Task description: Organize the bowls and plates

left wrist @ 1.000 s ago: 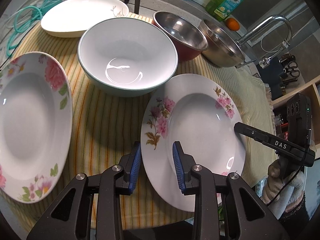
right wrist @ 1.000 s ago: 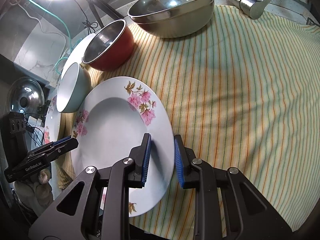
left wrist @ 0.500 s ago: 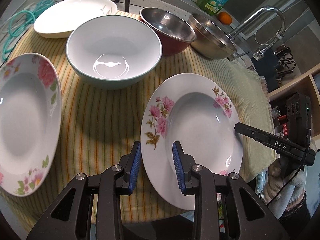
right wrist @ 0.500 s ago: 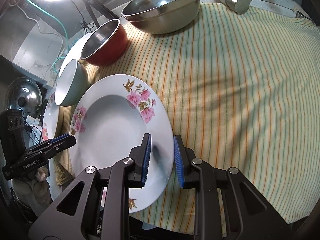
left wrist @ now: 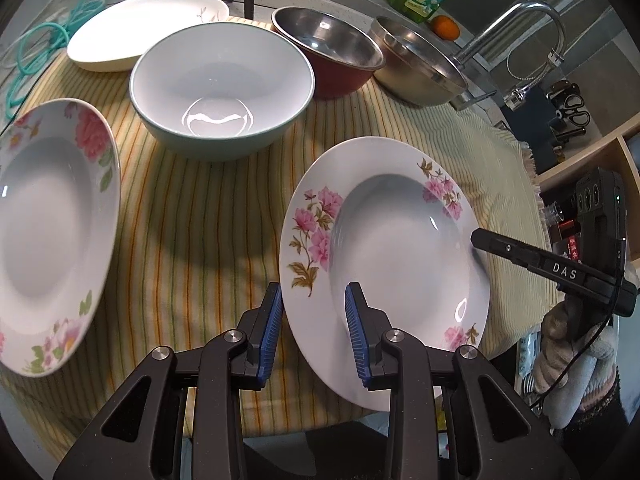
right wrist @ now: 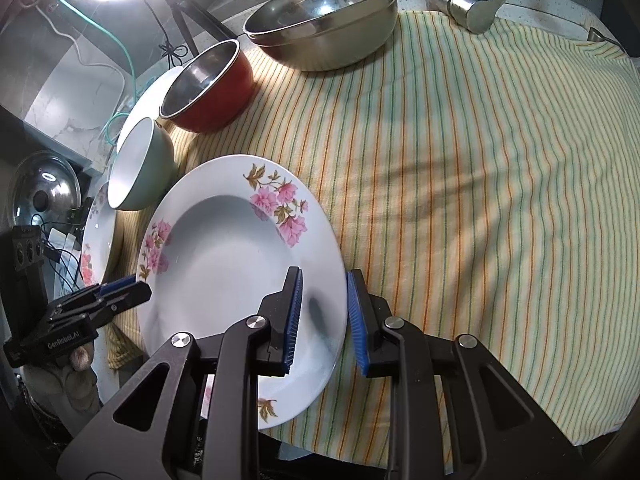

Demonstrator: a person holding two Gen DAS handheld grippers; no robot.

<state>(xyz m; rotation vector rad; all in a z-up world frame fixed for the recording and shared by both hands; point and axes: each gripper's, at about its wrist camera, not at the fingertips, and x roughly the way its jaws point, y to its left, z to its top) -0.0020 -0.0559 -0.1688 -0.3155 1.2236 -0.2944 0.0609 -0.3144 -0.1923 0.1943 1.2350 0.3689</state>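
A white deep plate with pink flowers (left wrist: 400,240) (right wrist: 224,256) is held just above the striped cloth by opposite rims. My left gripper (left wrist: 314,296) is shut on its left rim, and its fingers (right wrist: 128,290) show at the plate's far side in the right wrist view. My right gripper (right wrist: 325,280) is shut on the right rim, with one of its fingers (left wrist: 500,246) lying on the plate's edge in the left wrist view. A second flowered plate (left wrist: 52,232) (right wrist: 96,236) rests to the left.
Behind stand a teal bowl (left wrist: 222,88) (right wrist: 140,168), a red bowl with a steel inside (left wrist: 328,52) (right wrist: 208,88), a large steel bowl (left wrist: 416,68) (right wrist: 320,32) and a white oval dish (left wrist: 148,28). A faucet (left wrist: 520,24) rises at the back right. Bare striped cloth (right wrist: 480,200) spreads to the right.
Both grippers keep their hold on the flowered plate. The dishes behind have drifted slightly up and left in the left wrist view, and the plate's shadow on the cloth has grown.
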